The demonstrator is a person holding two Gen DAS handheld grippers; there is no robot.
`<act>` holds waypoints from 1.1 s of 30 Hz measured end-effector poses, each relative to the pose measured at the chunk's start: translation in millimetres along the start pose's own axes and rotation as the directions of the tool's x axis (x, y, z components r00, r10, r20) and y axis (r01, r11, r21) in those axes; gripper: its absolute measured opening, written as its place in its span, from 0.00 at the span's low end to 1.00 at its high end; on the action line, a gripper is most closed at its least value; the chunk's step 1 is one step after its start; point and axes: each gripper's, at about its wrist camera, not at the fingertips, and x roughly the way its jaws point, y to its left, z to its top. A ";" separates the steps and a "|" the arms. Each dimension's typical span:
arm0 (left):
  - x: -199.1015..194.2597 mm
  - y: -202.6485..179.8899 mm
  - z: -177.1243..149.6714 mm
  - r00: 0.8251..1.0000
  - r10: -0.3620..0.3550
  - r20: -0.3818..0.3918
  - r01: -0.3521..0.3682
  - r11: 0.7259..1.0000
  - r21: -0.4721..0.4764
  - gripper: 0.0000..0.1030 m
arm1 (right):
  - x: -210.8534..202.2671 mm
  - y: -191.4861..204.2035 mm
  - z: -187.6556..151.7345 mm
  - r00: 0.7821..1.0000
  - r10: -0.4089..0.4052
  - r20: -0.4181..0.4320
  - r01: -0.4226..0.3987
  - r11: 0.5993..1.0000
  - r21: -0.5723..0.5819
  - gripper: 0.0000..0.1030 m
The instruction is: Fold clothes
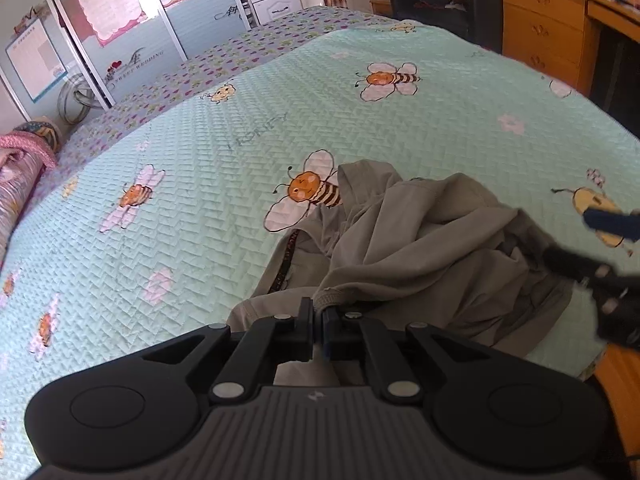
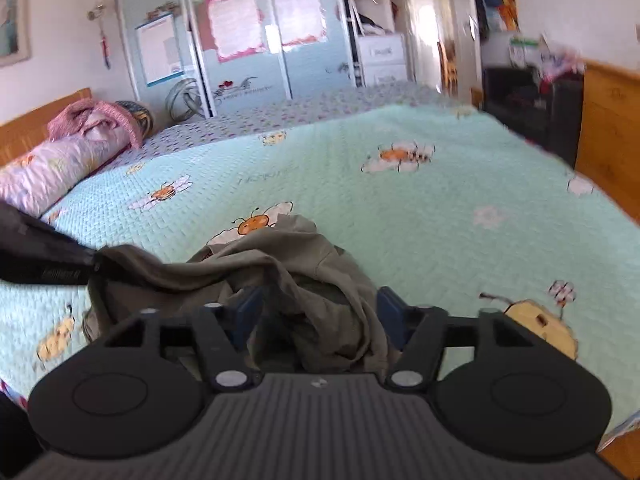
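The left gripper (image 1: 318, 312) has its jaws pinched together on a hemmed edge of the olive-grey garment (image 1: 420, 240), and the cloth rises from the pinch in a taut fold. In the right wrist view this same gripper (image 2: 86, 262) comes in from the left edge, with fabric drawn toward its tip.

The right gripper (image 2: 316, 312) stands with its jaws well apart. A bunched part of the garment (image 2: 304, 280) lies between the blue pads (image 2: 390, 312), but the pads do not visibly press on it; the picture is slightly blurred here. In the left wrist view the right gripper (image 1: 600, 248) reaches in from the right edge toward the crumpled cloth.

The garment lies rumpled in a heap on the bed, near its near edge and toward the near right corner, partly lifted by the left grip. A dark printed band (image 1: 285, 256) runs along one of its folds. Its far end overlaps the wing of a printed bee (image 1: 308, 190).

The mint-green quilted bedspread (image 1: 240, 140) with bees and flowers covers the bed. At the far left edge lie a pink quilted roll (image 2: 60, 164) and a pink cloth (image 2: 100, 118) against the wooden headboard (image 2: 36, 120). Beyond the far edge stand wardrobe doors (image 2: 240, 40) with pink-framed sheets, and a wooden dresser (image 1: 548, 28) stands off the right side.
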 end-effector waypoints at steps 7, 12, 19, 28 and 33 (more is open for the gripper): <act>0.8 7.9 0.7 1.000 -0.014 -0.015 0.014 0.999 -0.039 0.02 | 35.9 13.2 -2.7 0.999 0.009 -0.047 -0.013 0.997 -0.077 0.62; 2.0 11.9 1.3 1.000 -0.004 -0.019 0.003 0.999 -0.047 0.02 | 60.7 18.7 9.2 0.998 0.017 -0.058 -0.023 0.994 -0.103 0.04; 6.2 15.1 3.3 1.000 -0.004 -0.027 0.003 0.998 -0.058 0.02 | 47.3 11.4 22.8 0.998 0.025 0.050 -0.024 0.999 -0.023 0.04; 5.7 10.6 6.2 0.996 -0.074 -0.041 0.071 0.995 -0.071 0.02 | 34.7 7.3 6.1 0.997 0.066 -0.032 -0.067 0.997 -0.029 0.04; 1.3 -16.0 6.5 0.990 -0.135 -0.047 0.134 0.991 -0.024 0.02 | 36.4 20.1 -11.5 0.981 0.101 -0.165 -0.123 0.984 -0.130 0.08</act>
